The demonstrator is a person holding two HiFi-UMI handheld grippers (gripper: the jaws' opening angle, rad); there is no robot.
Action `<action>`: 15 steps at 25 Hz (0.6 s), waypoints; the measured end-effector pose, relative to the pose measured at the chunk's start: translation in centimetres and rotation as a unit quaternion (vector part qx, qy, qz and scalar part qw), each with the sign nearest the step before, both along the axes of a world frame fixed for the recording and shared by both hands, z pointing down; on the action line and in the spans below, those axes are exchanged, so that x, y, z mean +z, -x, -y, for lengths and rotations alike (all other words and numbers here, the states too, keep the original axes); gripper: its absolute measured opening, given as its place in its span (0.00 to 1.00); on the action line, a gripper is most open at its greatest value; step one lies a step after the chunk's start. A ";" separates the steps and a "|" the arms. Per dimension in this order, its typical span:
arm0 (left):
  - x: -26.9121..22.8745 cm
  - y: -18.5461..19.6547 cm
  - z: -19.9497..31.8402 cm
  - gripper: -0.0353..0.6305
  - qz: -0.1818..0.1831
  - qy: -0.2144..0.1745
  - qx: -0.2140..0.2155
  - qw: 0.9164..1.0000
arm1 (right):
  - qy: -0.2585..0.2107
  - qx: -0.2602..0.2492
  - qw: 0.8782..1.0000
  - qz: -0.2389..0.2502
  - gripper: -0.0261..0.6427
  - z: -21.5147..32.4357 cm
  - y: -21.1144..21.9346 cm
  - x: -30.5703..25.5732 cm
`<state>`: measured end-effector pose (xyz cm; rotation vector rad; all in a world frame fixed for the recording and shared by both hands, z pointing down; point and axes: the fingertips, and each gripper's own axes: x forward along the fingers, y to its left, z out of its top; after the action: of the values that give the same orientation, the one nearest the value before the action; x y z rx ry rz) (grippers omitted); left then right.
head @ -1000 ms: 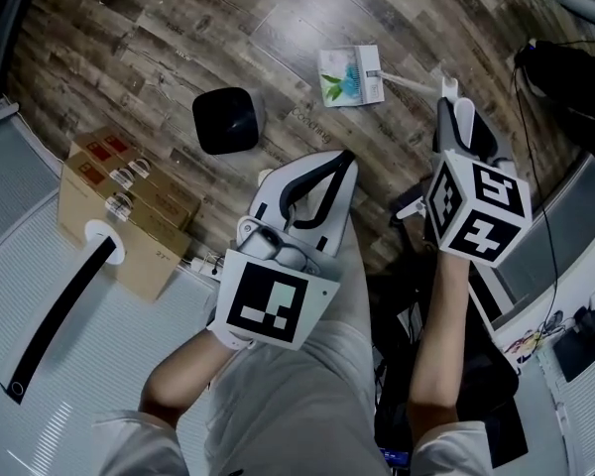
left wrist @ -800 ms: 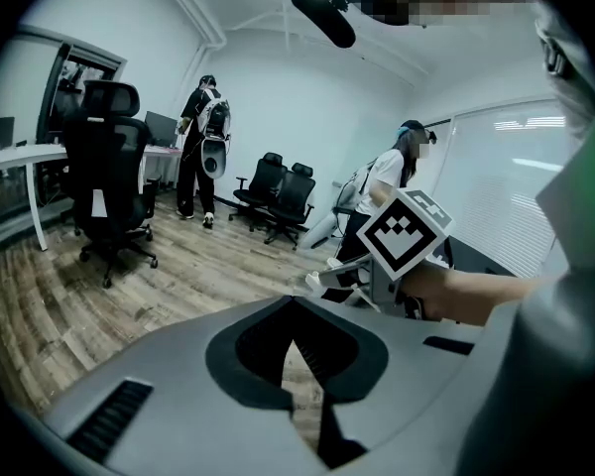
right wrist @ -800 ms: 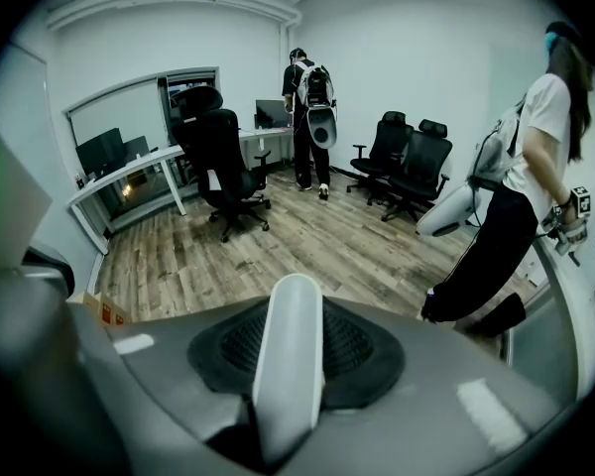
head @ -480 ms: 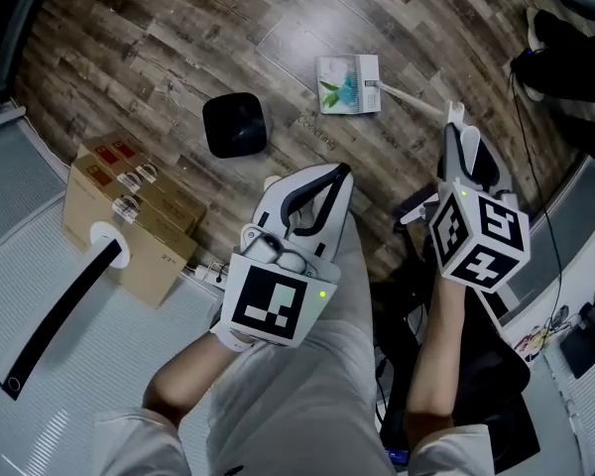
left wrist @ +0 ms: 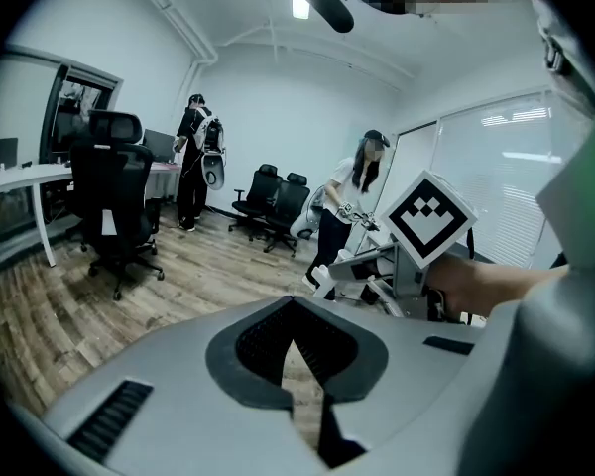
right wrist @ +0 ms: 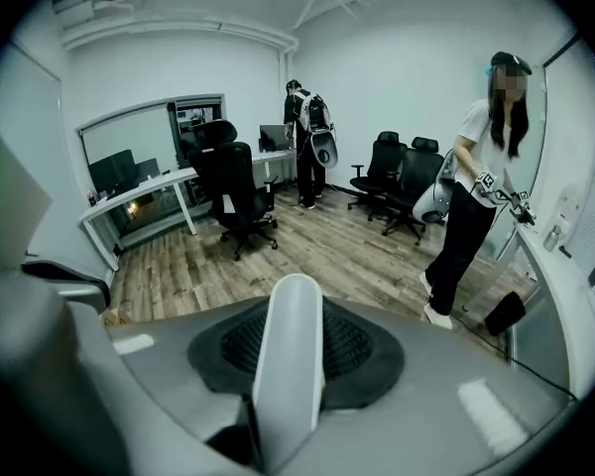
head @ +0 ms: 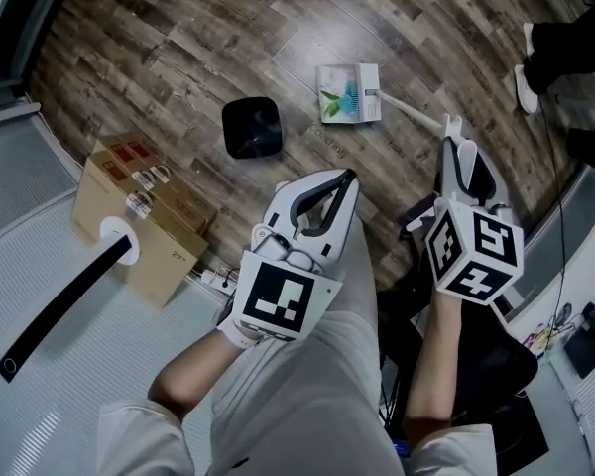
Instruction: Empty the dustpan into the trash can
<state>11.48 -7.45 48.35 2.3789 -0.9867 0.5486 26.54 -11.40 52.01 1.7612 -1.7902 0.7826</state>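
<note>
At the far left a cardboard box lies on the wooden floor. Just right of it stands the black trash can, near the dustpan but not under it. Our left gripper hangs above our lap with its fingers pressed together on nothing, so it offers no support. Farther right, the white dustpan sits low over the floor beyond the can. Its long handle runs back to our right gripper, whose fingers pinch the handle's end.

We judge the carry to be the main risk. The pan hangs at the far end of a thin handle gripped at one point only, so it could roll or dip and drop its load on the floor before it reaches the can. The can's mouth looks hardly wider than the pan, so a tilt started early or off-centre would spill beside it. A knock from the pan's edge might also topple the can. A bystander's shoe stands close to the handle's likely swing.

We cannot tell whether the pan touches the floor or hangs just clear of it. The green and blue patches on it may be litter or print. The can's inside is only darkness, and neither gripper view shows the pan.
</note>
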 end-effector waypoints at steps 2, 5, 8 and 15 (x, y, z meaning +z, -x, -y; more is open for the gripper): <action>-0.7 0.6 -0.5 0.06 0.003 -0.002 0.001 1.000 | -0.005 -0.007 1.000 -0.001 0.23 -0.5 0.9 -1.4; -1.4 1.4 -1.1 0.06 0.011 -0.010 0.000 1.000 | -0.012 -0.014 1.000 0.000 0.23 -1.2 1.9 -3.3; -2.5 2.1 -1.8 0.06 0.010 -0.015 -0.009 1.000 | -0.020 -0.019 1.000 0.003 0.23 -2.1 2.5 -5.1; -5.6 4.4 -3.6 0.06 0.001 -0.031 -0.029 0.999 | -0.049 -0.033 0.998 0.001 0.23 -4.0 4.7 -9.9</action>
<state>7.07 -3.89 42.72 2.3962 -1.0838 0.5073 21.80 -7.36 42.12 1.7529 -1.9086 0.6811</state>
